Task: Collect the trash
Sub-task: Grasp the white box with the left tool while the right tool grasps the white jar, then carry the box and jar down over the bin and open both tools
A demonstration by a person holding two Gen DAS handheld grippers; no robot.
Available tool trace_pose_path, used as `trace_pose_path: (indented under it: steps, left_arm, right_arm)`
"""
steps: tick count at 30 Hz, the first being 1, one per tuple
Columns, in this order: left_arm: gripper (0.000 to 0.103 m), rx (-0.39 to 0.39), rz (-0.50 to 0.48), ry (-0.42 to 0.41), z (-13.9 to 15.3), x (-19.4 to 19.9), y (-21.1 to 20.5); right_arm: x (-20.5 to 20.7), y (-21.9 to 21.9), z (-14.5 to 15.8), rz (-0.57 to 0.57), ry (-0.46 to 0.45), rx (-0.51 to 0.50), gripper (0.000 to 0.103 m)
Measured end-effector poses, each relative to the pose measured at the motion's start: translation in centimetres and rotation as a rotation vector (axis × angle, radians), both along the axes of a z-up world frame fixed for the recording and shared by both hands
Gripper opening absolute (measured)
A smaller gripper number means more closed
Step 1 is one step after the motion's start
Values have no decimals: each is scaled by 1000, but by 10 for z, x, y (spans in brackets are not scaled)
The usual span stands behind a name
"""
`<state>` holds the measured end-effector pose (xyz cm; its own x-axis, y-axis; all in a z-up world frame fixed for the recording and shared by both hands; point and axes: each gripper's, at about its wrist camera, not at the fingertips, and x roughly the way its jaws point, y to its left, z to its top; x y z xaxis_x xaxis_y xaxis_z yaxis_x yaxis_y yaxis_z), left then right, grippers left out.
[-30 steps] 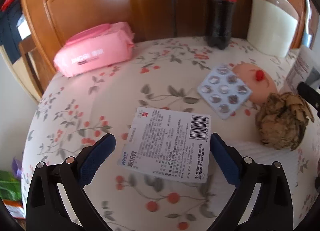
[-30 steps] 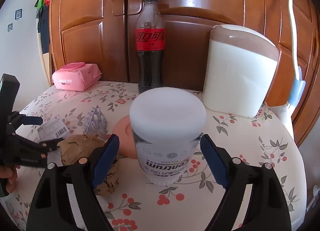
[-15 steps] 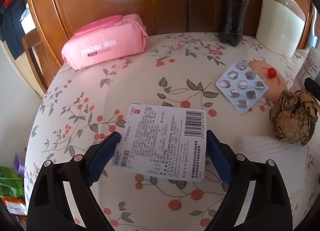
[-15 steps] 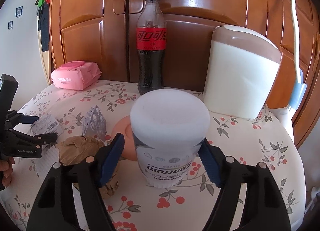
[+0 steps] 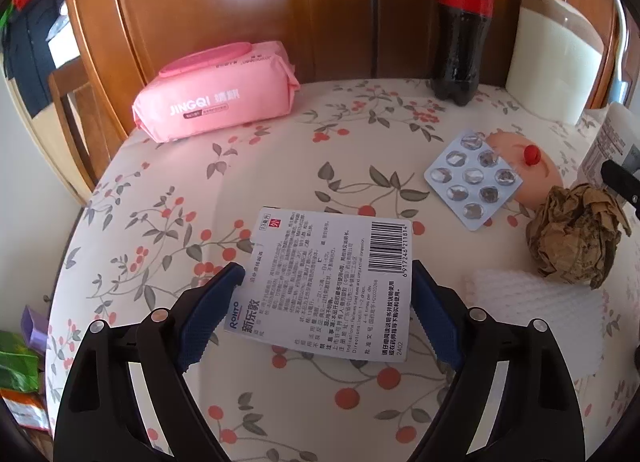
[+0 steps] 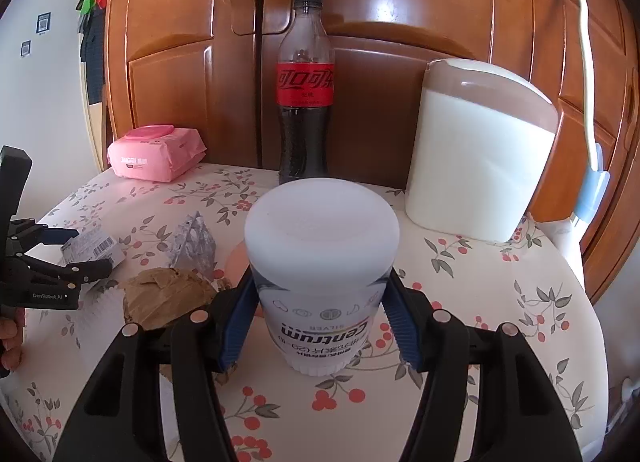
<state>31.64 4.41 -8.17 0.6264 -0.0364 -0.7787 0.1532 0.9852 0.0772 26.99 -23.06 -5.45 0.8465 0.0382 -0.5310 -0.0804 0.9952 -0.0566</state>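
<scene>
Right now the biggest piece, the upside-down Centrum bottle (image 6: 322, 282), stands at table (image 6: 500, 322) centre between the pads of the right gripper (image 6: 320, 320), whose jaws are closing and look to be meeting its walls. Rigid, smooth plastic, probably light if empty; grip the body below the wide cap. Flat medicine box (image 5: 332, 286) lies at 6 o'clock in the left wrist view, between the pads of the left gripper (image 5: 324, 314); pads touch or nearly touch its edges. Thin card, crushable; pinch the long sides. Crumpled brown paper (image 5: 576, 240) at 3 o'clock, soft. Blister pack (image 5: 472, 178) at 2, springy, slippery.
</scene>
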Motion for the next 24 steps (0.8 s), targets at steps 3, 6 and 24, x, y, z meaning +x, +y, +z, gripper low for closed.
trace_pose_path:
  steps: [3,6,24]
  left_arm:
    - [84,-11,-1,-9,2,-6,1]
    - [84,-16,-4,-13,4,-11,1]
    - [85,-36,-57,-87,51,-118,2]
  right_arm:
    - [-5,0,3,2,-10,5,59]
    - [-14,1,8,3,-26,-3,59]
    - [-140,32,43,98,-99,19,59]
